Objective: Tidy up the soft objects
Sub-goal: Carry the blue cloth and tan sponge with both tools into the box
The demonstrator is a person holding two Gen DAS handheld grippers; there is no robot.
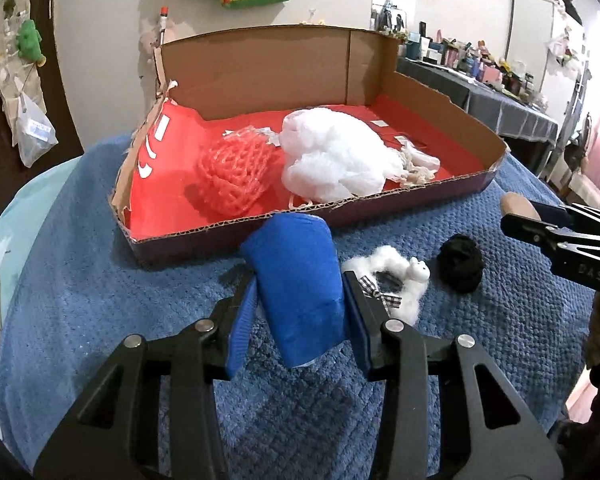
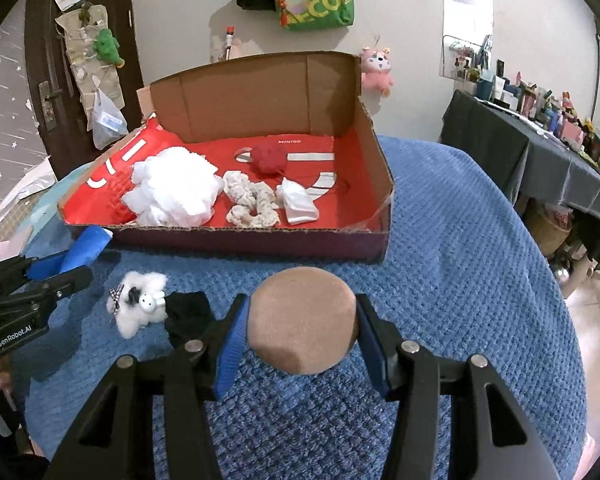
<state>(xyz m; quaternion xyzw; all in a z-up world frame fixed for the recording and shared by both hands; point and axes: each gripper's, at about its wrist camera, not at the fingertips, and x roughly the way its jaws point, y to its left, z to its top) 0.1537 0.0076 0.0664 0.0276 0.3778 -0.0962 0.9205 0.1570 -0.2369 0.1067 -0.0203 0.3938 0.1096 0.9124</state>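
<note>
the left hand-held gripper [image 1: 300,312] is squeezed around a blue soft roll [image 1: 296,280], with a pad on each side of it. it holds the roll just above the blue blanket [image 1: 100,280], close to the front wall of the cardboard box [image 1: 236,236].

in the box, on its red floor, there is an orange net [image 1: 232,176], a white fluffy bundle [image 1: 332,160], a cream scrunchie [image 2: 250,200], a small white folded cloth [image 2: 298,202] and a red yarn ball [image 2: 269,159].

on the blanket in front of the box, between the two grippers, lie a white fluffy toy [image 2: 140,304] and a black soft thing [image 2: 188,316]. they touch each other and nobody holds them.

the right hand-held gripper [image 2: 302,328] is squeezed around a brown round cushion [image 2: 304,320], also in front of the box.

it looks like the carry step: both things are picked up but not in the box yet. next, each one should go up over the front wall and be let go on a bare red spot. then the white toy and the black thing are left.
</note>
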